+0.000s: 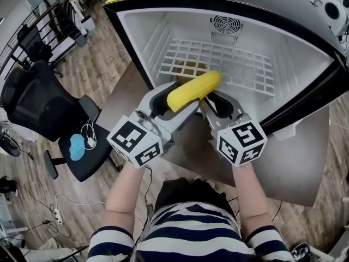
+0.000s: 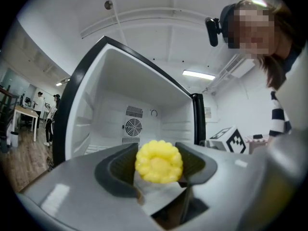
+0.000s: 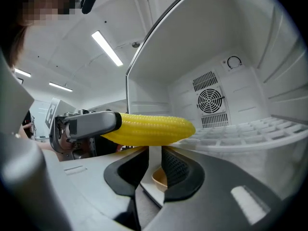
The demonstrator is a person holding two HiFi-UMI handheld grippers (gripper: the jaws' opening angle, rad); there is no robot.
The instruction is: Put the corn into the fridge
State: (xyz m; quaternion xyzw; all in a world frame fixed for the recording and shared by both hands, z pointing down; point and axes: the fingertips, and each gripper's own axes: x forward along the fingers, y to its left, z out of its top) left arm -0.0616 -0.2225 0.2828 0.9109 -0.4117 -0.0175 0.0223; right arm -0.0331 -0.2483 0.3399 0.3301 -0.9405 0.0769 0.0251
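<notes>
A wood-floored office is stretching out to the left, where a black chair [image 1: 38, 102] is standing with a blue item [image 1: 77, 146] and a white cable lying on its seat. Beside it, a black fridge [image 1: 305, 48] is sitting open, showing a white interior with a wire shelf [image 1: 229, 64] and a round fan vent [image 1: 225, 23] in the back wall. A person in a striped shirt is holding both grippers up at the fridge opening, their marker cubes facing the head camera. The left gripper [image 1: 174, 100] is clamping the corn [image 1: 193, 90] between its dark pads. The cob is lying along the jaws, with its free end sticking out past them and pointing toward the front of the shelf, not resting on anything. The right gripper [image 1: 218, 105] is hovering just beside the left one. Its jaws are sitting almost together, with only a narrow slit and nothing between them. In its own view the corn is crossing just above its tips. A yellowish bowl [image 1: 188, 69] is showing through the shelf, partly behind the cob.
</notes>
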